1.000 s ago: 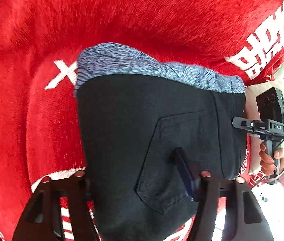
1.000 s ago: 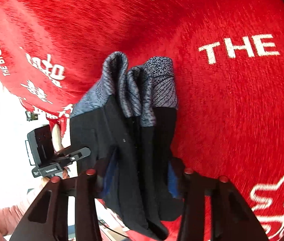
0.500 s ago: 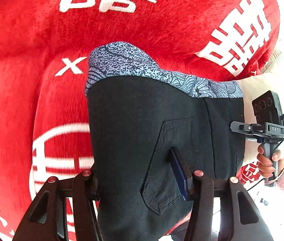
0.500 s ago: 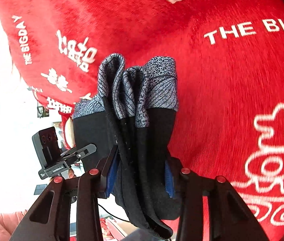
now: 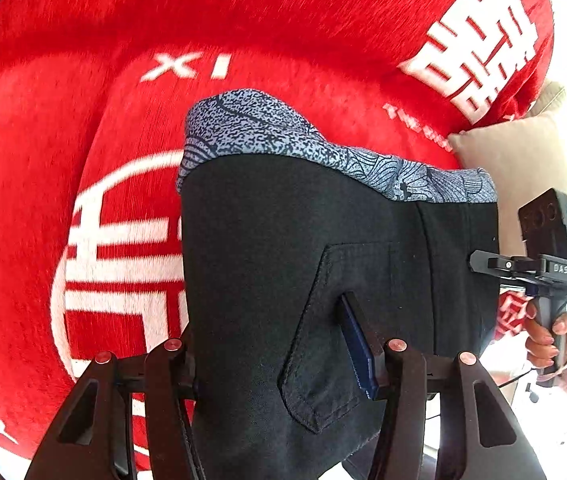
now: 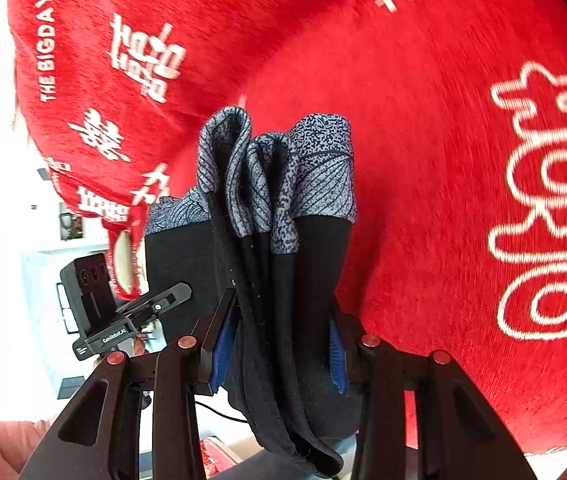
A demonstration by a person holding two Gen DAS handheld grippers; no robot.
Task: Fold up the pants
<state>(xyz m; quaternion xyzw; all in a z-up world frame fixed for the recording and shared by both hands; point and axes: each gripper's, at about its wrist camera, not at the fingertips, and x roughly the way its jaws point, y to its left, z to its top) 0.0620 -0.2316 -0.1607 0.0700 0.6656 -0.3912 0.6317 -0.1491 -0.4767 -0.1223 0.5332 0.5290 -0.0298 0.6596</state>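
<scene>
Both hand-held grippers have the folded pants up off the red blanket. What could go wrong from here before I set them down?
1. The right hand-held gripper clamps several stacked layers of the pants; an inner layer could slip out and spoil the fold.
2. The patterned cuffs hang loose and uneven, so they may land splayed on the red blanket.
3. The left hand-held gripper grips across the back pocket, which could bunch it.

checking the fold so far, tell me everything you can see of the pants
The pants are black with a grey-blue patterned band at the far end and a patch pocket on the side facing the left camera. They look like soft woven cloth, folded into several layers, held above the red blanket. The left claw and right claw each pinch the bundle.
</scene>
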